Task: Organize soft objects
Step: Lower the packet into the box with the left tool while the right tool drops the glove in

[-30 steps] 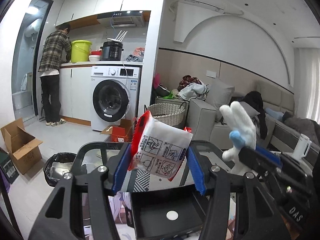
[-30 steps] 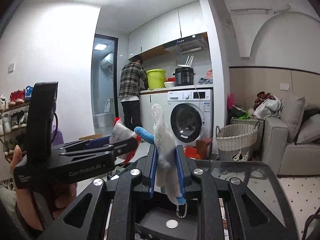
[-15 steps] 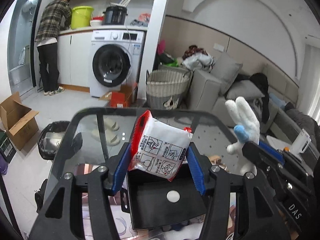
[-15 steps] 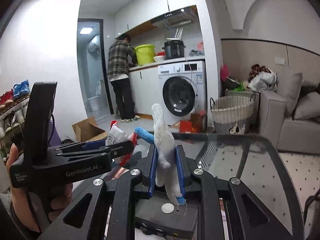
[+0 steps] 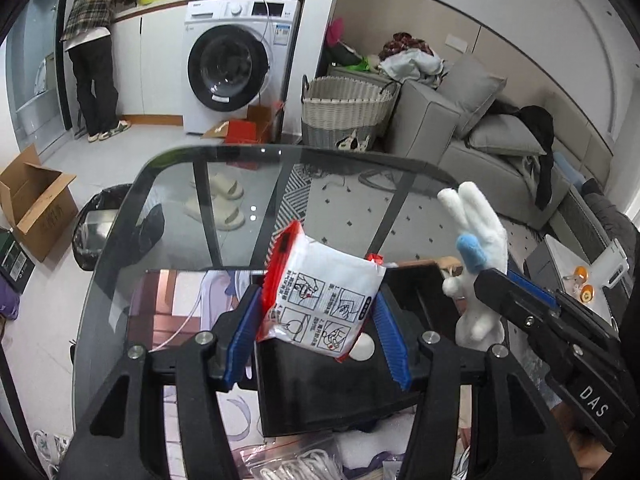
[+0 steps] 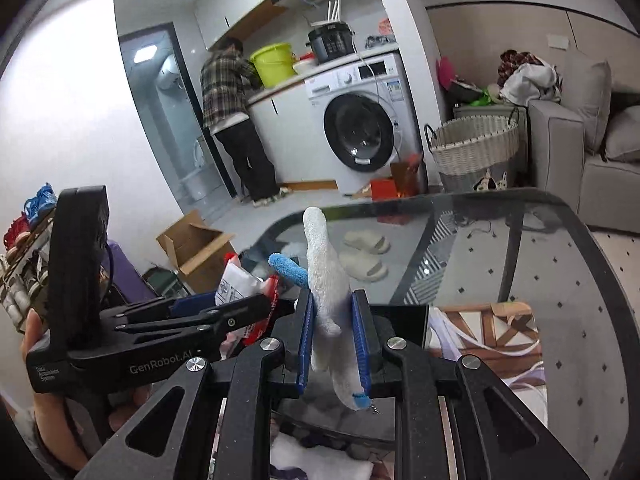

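Note:
A white tissue pack with a red edge (image 5: 324, 304) sits between the blue pads of my left gripper (image 5: 316, 320), which is shut on it. To its right, my right gripper (image 5: 516, 292) is shut on a white plush toy with a blue tip (image 5: 478, 232). In the right wrist view the plush toy (image 6: 326, 280) stands upright between the pads of my right gripper (image 6: 333, 312). The left gripper (image 6: 240, 304) with the pack (image 6: 236, 284) is just to its left. Both hang over a black open box (image 5: 320, 392) on the glass table (image 5: 180, 200).
Slippers (image 5: 220, 200) show through the glass. Beyond the table are a wicker basket (image 5: 344, 112), a grey sofa (image 5: 480, 136), a washing machine (image 5: 236, 64) and a person (image 5: 100, 40) at the counter. A cardboard box (image 5: 32, 204) lies on the floor at left.
Both grippers have tipped downward and sunk toward the glass table, so the black box now lies under them. The pack and the plush toy stay gripped.

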Action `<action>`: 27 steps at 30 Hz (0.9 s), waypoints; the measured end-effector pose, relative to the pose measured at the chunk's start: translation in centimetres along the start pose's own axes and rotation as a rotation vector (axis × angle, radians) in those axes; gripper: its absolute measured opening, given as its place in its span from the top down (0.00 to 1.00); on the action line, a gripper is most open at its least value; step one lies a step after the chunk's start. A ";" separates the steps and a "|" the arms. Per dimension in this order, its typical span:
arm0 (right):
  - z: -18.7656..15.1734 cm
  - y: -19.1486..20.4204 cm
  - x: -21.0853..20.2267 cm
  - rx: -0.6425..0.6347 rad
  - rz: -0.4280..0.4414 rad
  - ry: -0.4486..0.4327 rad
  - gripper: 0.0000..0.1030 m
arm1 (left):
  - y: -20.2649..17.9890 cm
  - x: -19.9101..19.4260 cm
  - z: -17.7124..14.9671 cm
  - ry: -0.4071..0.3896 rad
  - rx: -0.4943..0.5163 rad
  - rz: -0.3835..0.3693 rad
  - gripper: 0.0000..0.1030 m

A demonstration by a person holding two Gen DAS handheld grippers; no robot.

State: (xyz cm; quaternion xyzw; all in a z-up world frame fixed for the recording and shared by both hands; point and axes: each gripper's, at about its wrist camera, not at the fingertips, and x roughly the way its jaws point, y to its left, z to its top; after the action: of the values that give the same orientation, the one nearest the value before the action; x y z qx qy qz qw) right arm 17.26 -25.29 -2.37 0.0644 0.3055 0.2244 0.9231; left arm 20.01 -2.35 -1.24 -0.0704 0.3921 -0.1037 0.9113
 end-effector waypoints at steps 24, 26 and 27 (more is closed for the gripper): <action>-3.0 -1.1 4.8 -0.003 -0.075 0.241 0.82 | -2.2 3.3 -2.2 0.221 0.072 0.007 0.45; -3.1 -1.3 4.9 -0.002 -0.081 0.246 0.82 | -2.3 3.3 -2.2 0.223 0.074 0.009 0.44; -3.0 -1.2 4.9 0.003 -0.080 0.249 0.82 | -2.2 3.3 -2.2 0.222 0.074 0.011 0.42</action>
State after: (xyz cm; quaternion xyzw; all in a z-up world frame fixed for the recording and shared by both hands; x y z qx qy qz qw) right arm 19.39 -24.20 -7.67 0.0253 0.4206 0.1930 0.8861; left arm 20.32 -5.42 -4.64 -0.0227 0.4870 -0.1203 0.8648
